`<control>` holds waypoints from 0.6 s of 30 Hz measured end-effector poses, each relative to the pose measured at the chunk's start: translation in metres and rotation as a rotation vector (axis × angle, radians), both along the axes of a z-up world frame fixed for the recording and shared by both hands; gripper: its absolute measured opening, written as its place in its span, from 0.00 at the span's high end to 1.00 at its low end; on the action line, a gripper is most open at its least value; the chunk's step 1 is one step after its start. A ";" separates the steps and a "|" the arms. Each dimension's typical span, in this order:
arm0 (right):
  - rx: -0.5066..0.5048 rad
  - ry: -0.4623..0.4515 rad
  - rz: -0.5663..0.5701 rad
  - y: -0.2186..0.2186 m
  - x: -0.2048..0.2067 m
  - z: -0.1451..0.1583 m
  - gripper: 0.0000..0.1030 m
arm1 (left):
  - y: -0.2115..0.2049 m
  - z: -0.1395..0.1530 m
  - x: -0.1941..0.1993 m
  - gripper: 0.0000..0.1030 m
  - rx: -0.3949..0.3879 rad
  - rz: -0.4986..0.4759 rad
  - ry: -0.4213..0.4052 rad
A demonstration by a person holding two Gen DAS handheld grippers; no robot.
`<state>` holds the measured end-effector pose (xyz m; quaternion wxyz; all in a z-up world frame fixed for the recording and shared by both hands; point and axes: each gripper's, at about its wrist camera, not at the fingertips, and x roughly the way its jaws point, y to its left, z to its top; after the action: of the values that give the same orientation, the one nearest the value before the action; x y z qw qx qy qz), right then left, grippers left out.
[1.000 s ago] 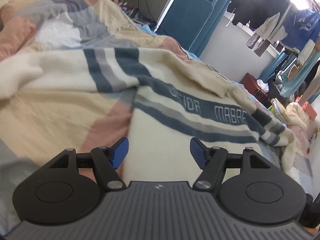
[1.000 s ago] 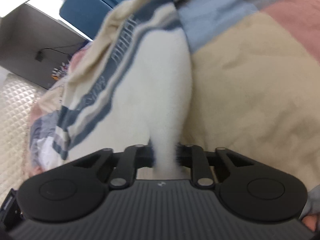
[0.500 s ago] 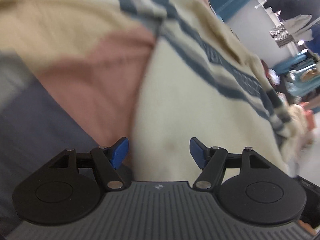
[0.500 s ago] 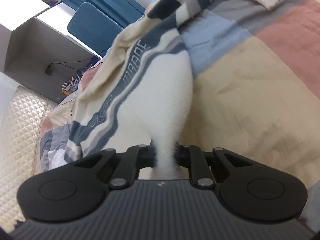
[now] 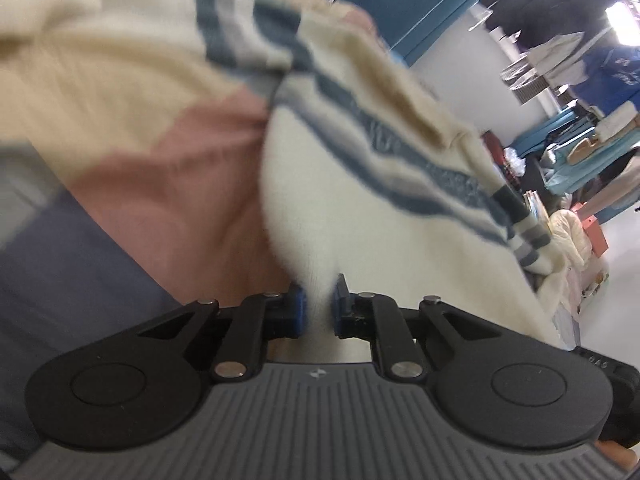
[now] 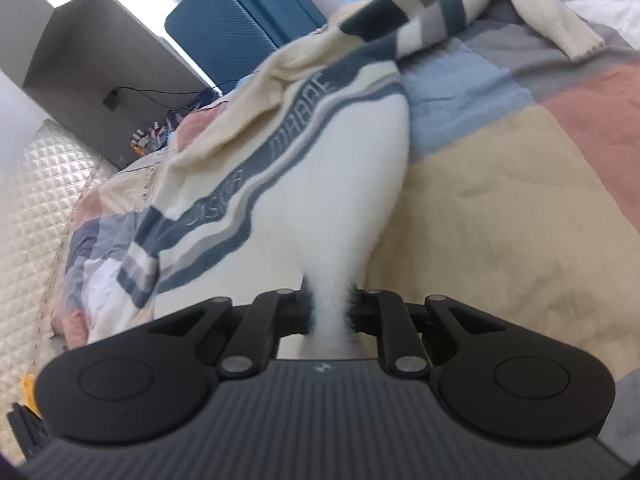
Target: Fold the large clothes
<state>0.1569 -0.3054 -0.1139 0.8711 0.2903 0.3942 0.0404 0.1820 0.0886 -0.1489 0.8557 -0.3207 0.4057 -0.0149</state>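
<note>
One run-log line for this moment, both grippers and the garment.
left gripper: jaws just closed on cream striped sweater | right gripper: shut on sweater | sweater: partly lifted off patchwork quilt

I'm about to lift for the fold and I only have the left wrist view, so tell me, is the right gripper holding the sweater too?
Observer: Yes. The right gripper is shut on the sweater, with the white fabric pinched between its pads.
Operator: Does the fabric hang free from there?
Observer: It rises off the patchwork quilt near the gripper, while the far part lies on the bed.
Operator: Where is the sleeve on that side?
Observer: A striped sleeve stretches away at the top of the right wrist view, its cream cuff resting on the quilt.
Operator: And my left gripper?
Observer: The left gripper has just been closing, and its blue pads now pinch the sweater's white edge.
</note>
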 end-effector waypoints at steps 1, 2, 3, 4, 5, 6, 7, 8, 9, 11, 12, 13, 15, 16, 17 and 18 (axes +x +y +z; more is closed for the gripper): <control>-0.016 -0.004 0.006 0.002 -0.004 0.004 0.86 | 0.002 0.009 -0.005 0.86 0.019 -0.004 -0.012; -0.025 -0.002 0.010 0.003 -0.008 0.008 0.86 | 0.003 0.015 -0.008 0.86 0.034 -0.009 -0.016; -0.027 0.010 0.018 0.004 -0.012 0.011 0.86 | 0.001 0.019 -0.010 0.86 0.055 -0.019 -0.016; -0.034 0.025 0.026 0.005 -0.014 0.012 0.86 | 0.001 0.020 -0.011 0.86 0.070 -0.031 -0.005; -0.046 0.042 0.027 0.005 -0.015 0.012 0.86 | -0.001 0.019 -0.010 0.85 0.073 -0.041 0.009; -0.059 0.066 0.024 0.006 -0.015 0.010 0.86 | -0.002 0.017 -0.009 0.85 0.077 -0.054 0.020; -0.068 0.082 0.024 0.006 -0.014 0.008 0.86 | -0.005 0.016 -0.007 0.84 0.090 -0.073 0.023; -0.072 0.096 0.023 0.006 -0.012 0.006 0.85 | -0.008 0.015 -0.006 0.82 0.109 -0.082 0.028; -0.072 0.117 0.015 0.005 -0.011 0.004 0.84 | -0.010 0.015 -0.005 0.78 0.130 -0.080 0.036; -0.086 0.144 0.008 0.006 -0.009 0.002 0.82 | -0.012 0.015 -0.003 0.65 0.154 -0.087 0.046; -0.094 0.145 0.006 0.007 -0.009 0.003 0.81 | -0.012 0.018 -0.003 0.53 0.162 -0.099 0.031; -0.104 0.149 0.003 0.007 -0.010 0.003 0.75 | -0.012 0.021 -0.005 0.46 0.174 -0.102 0.017; -0.119 0.151 -0.008 0.006 -0.011 0.006 0.65 | -0.009 0.029 -0.010 0.39 0.213 -0.077 -0.014; -0.121 0.143 -0.015 0.006 -0.011 0.009 0.59 | -0.008 0.036 -0.015 0.39 0.224 -0.061 -0.029; -0.128 0.136 -0.016 0.005 -0.011 0.011 0.57 | -0.005 0.045 -0.018 0.39 0.224 -0.053 -0.064; -0.137 0.125 -0.014 0.005 -0.010 0.015 0.57 | -0.005 0.051 -0.019 0.38 0.226 -0.053 -0.090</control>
<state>0.1467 -0.3000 -0.0991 0.8629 0.2348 0.4474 -0.0109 0.1631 0.0838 -0.0976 0.9031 -0.2102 0.3745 -0.0060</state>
